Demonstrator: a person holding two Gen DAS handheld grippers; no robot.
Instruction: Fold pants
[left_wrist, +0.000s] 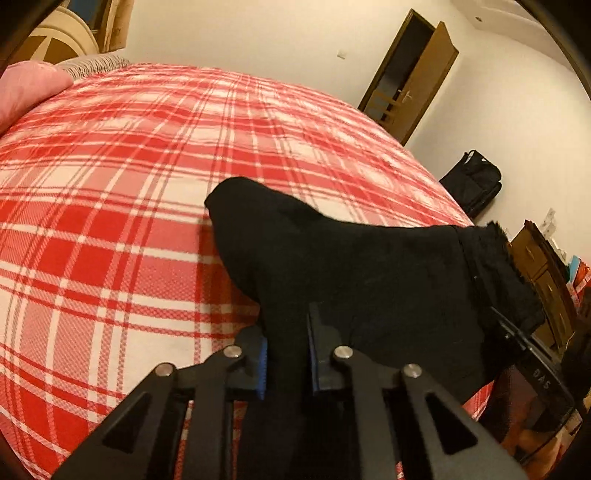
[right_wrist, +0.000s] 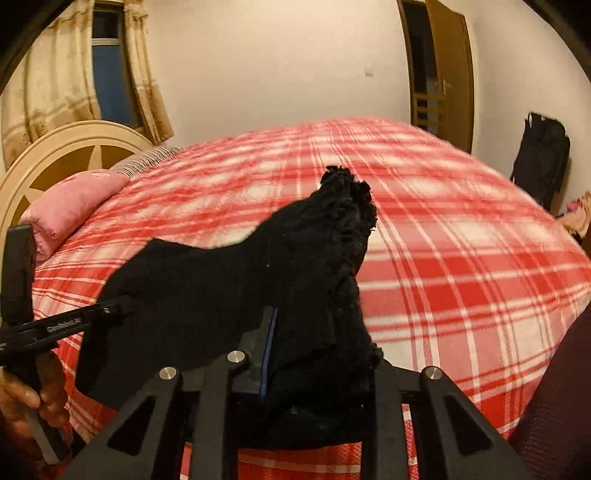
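While both tools grip the black pants (left_wrist: 369, 266), the garment hangs between them above the near edge of the bed (left_wrist: 129, 184), not yet laid flat. The left tool (left_wrist: 286, 354) is clamped narrow on a smooth stretch of the cloth, its blue pads pressed to either side of a fold. The right tool (right_wrist: 314, 354) is likewise closed down on cloth, though on the frayed, fuzzy end; its right finger is buried under the fabric, so only the left pad shows.

From the left wrist view the pants run off to the right, toward the right tool, whose tip shows at the ragged hem. From the right wrist view they run off to the left, where the left tool and the hand (right_wrist: 22, 402) holding it appear at the frame edge. So the long axis of the held span lies across the person, side to side, roughly along the near edge of the bed, with some slack sagging in the middle.

That axis is what the next move seems to turn on: carrying both tools forward over the plaid cover together would lay the span down crosswise, while bringing one tool to the other would double it. Neither tool looks clearly nearer the bed.
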